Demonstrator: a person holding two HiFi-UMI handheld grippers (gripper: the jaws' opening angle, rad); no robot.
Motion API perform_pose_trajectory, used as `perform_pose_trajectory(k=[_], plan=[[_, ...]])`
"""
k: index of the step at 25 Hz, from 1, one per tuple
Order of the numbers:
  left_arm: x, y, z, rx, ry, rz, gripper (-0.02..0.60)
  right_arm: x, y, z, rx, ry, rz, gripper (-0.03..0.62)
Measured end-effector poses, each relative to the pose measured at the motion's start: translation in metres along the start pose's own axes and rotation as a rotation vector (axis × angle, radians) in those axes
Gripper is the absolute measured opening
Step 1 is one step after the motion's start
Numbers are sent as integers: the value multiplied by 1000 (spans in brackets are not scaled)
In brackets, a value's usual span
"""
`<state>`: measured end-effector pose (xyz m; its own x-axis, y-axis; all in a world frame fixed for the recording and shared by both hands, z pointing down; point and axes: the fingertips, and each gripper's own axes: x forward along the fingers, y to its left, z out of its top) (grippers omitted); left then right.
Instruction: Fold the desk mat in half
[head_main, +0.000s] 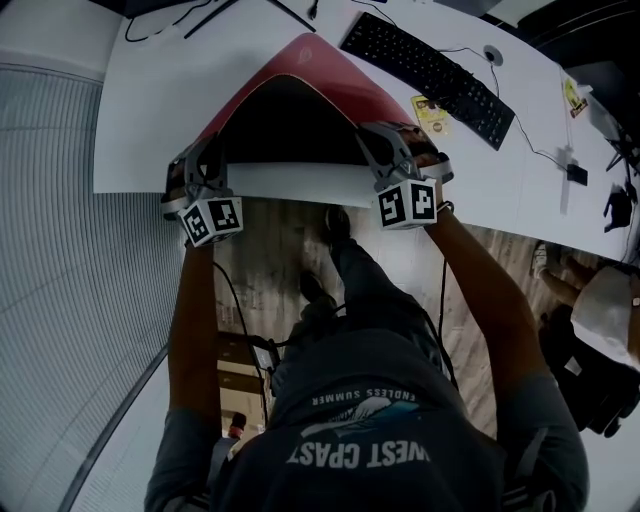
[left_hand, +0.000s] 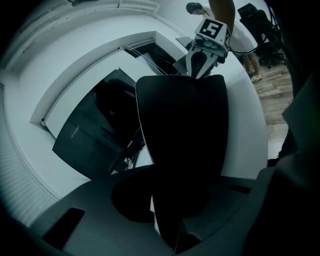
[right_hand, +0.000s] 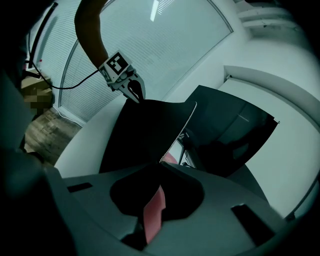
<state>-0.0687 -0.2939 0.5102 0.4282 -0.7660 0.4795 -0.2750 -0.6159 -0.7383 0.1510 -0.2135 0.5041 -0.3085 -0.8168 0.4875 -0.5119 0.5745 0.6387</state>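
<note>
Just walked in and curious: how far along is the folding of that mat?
Done: the left gripper and right gripper are each clamped on a near corner of the mat, and that edge is lifted off the desk. In hand: the mat arches up, dark underside facing the person. Left: carry the lifted edge over to the far edge, lay it flat and let go.

Desk mat (head_main: 300, 75) on the desk (head_main: 130, 130), near edge raised.
The left gripper (head_main: 212, 160) pinches the mat's lifted near edge at its 9 o'clock end, and the right gripper (head_main: 378, 148) pinches it at the 3 o'clock end. A keyboard (head_main: 428, 72) lies behind the mat toward 1 o'clock, with a small card (head_main: 430, 113) just before it.
</note>
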Motion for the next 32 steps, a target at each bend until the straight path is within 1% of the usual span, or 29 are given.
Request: perform_pose_trajectory(k=[6, 15, 21, 24, 29, 32], plan=[[44, 6, -1, 0, 24, -34, 49, 35, -15, -22, 28, 53, 23, 38], [94, 2, -7, -33, 80, -89, 50, 78, -23, -53, 41, 127, 77, 38], [112, -7, -16, -52, 124, -128, 51, 97, -16, -69, 42, 157, 130, 38], [130, -6, -13, -43, 115, -137, 51, 108, -23, -81, 45, 180, 127, 38], [134, -8, -15, -42, 149, -167, 52, 118, -24, -86, 42, 188, 157, 38], [140, -10, -14, -40, 153, -188, 52, 123, -26, -90, 41, 211, 167, 38]])
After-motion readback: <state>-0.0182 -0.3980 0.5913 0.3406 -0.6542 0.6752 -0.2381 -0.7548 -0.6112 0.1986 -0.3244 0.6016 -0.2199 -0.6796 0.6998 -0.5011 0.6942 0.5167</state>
